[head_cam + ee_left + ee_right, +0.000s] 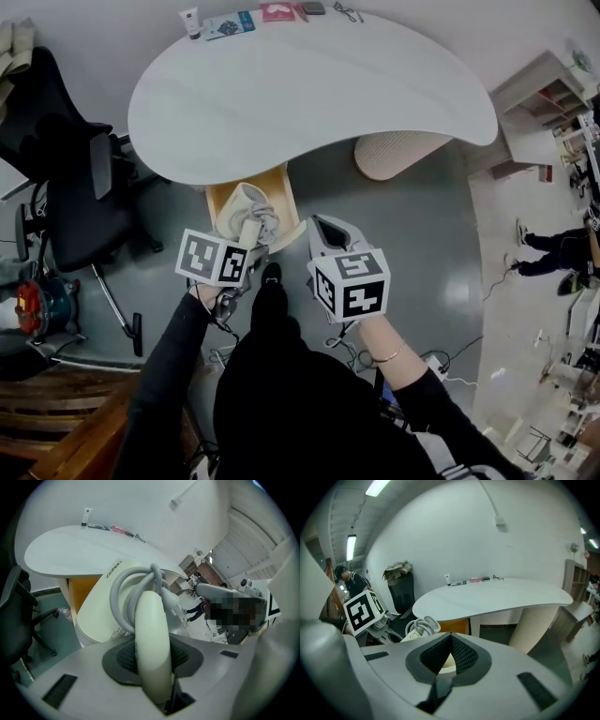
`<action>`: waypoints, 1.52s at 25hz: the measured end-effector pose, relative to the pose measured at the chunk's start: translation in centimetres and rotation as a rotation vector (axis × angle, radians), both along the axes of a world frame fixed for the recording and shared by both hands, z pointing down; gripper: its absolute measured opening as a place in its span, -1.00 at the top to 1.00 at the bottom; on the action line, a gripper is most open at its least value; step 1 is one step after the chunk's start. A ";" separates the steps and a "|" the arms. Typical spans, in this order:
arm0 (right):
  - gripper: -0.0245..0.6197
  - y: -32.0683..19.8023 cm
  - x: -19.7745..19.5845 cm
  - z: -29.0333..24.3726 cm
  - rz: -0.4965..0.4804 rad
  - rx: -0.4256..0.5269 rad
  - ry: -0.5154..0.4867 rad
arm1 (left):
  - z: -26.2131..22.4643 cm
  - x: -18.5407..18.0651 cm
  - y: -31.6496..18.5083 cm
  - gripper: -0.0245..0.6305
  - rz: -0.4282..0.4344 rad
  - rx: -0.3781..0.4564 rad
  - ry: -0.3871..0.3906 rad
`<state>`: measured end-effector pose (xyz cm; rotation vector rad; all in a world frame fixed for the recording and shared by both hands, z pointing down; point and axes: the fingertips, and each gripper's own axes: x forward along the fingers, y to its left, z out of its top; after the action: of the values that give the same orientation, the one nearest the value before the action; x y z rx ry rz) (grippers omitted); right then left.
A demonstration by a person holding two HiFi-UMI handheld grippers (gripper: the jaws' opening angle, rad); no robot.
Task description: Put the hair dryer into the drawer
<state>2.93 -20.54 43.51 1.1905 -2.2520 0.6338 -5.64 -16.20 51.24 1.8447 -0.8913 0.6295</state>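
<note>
Dryer (246, 211) at the open drawer (290, 199).
The left gripper (247, 244) pinches the dryer's handle, cord coiled on its body. The right gripper (323, 228) sits just beside it, jaws pressed together, empty.

The drawer (286, 192) just past the left claw (248, 239) is mostly hidden by the hair dryer (246, 211), and the little things (230, 23) far beyond it at the back edge of the table (309, 94) are too small to tell.
</note>
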 end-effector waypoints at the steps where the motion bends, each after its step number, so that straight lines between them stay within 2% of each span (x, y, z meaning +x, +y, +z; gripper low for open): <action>1: 0.92 -0.3 -0.2 0.2 0.000 -0.007 0.002 | 0.4 -0.1 -0.2 0.53 0.008 -0.024 0.007; 5: 0.92 -1.7 -0.2 1.1 0.002 -0.032 0.012 | 2.0 0.2 -0.8 0.53 0.054 -0.105 0.024; 12: 0.92 -3.3 -1.0 3.0 0.004 -0.086 0.025 | 4.4 0.0 -1.5 0.53 0.107 -0.214 0.003; 19: 0.92 -4.4 -2.8 4.6 -0.008 -0.129 0.023 | 6.7 -0.9 -2.5 0.53 0.202 -0.275 -0.074; 25: 0.92 -5.6 -3.4 5.7 -0.005 -0.160 0.033 | 9.3 -1.3 -3.2 0.53 0.296 -0.366 -0.117; 28: 0.92 -6.3 -3.3 6.1 0.000 -0.172 0.036 | 10.6 -1.4 -3.4 0.53 0.363 -0.388 -0.166; 31: 0.92 -6.7 -3.0 6.6 0.009 -0.184 0.031 | 11.5 -1.3 -3.5 0.53 0.390 -0.407 -0.195; 38: 0.92 -6.8 -2.6 8.3 0.014 -0.230 0.028 | 12.8 -0.9 -4.7 0.53 0.499 -0.333 -0.324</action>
<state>0.32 -27.33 51.82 1.0945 -2.0839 0.8498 -6.54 -20.88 64.07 1.6849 -0.4775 1.3326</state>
